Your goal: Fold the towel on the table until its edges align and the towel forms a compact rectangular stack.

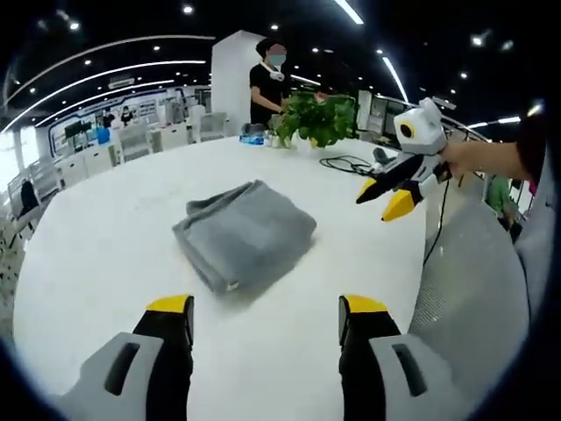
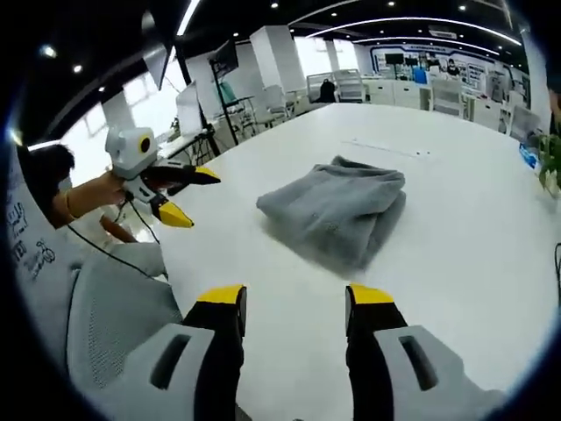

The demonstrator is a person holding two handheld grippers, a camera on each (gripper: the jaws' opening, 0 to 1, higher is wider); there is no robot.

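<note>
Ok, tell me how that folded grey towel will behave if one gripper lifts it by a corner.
The grey towel would probably droop and unfold: its layers sag softly with rounded edges. It looks light, with loose folds showing in the right gripper view, so pushing would likely bunch it.

The towel (image 1: pixel 245 233) is plain grey, with a small white tag at its near corner. It lies on a white table (image 1: pixel 105 254). The left gripper (image 1: pixel 266 317) and right gripper (image 2: pixel 294 309) are black and pale grey with yellow tips. Beyond the towel, a plant (image 1: pixel 320 117) is green, beside a person in black (image 1: pixel 266 88).
</note>
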